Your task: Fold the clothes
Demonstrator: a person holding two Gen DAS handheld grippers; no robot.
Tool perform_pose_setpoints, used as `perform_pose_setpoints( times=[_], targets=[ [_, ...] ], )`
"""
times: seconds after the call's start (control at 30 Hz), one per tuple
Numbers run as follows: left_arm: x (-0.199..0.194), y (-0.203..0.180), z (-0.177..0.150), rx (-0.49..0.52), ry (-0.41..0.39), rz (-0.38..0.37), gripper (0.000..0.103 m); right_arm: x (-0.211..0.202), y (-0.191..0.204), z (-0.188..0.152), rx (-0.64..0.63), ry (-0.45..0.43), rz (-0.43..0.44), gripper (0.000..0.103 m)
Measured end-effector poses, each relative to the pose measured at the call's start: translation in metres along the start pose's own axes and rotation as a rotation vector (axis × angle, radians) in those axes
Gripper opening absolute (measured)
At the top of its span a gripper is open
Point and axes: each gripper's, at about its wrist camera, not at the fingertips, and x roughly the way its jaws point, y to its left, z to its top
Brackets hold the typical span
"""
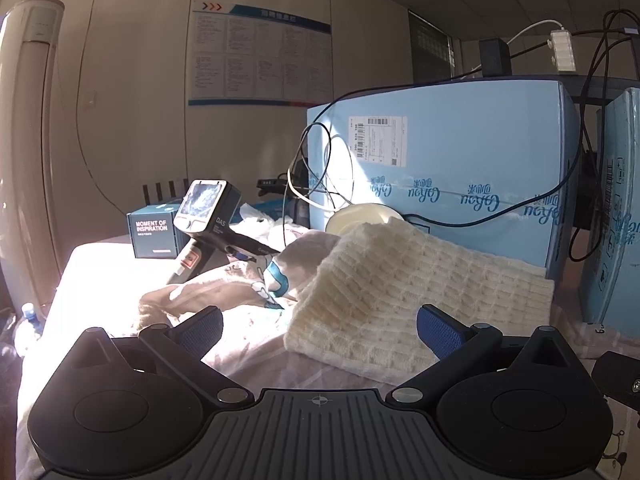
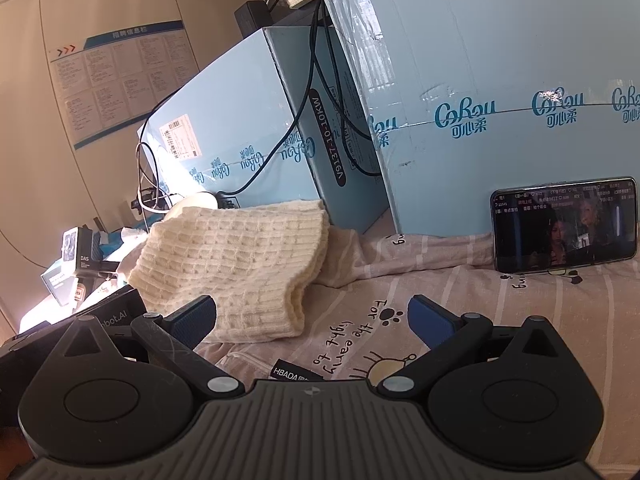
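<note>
A cream waffle-knit garment [image 1: 416,280] lies folded on the pink patterned sheet [image 1: 256,364], leaning against a pale blue carton. In the right wrist view the same knit garment [image 2: 240,264] sits left of centre. My left gripper [image 1: 320,330] is open just in front of the knit's near edge, holding nothing. My right gripper [image 2: 312,320] is open too, its left finger [image 2: 192,316] beside the knit's lower corner, its right one over the bare sheet [image 2: 500,304]. Nothing is between either pair of fingers.
Two pale blue cartons [image 2: 500,92] [image 1: 452,160] with cables draped over them stand behind the knit. A phone [image 2: 564,226] with a lit screen leans on the right carton. A handheld device [image 1: 208,216], a small dark box [image 1: 154,232], a crumpled pink cloth [image 1: 224,280] and a bottle [image 1: 28,316] lie left.
</note>
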Motion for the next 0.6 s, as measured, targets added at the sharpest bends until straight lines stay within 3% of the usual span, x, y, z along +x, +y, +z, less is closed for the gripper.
perform_pose_setpoints(
  times=[0.6],
  targets=[
    [0.0016,0.0021,-0.0006,-0.016,0.007,0.001,0.103,0.0017,-0.0005,-0.0011,0.001,0.012,0.003,0.103]
  ],
)
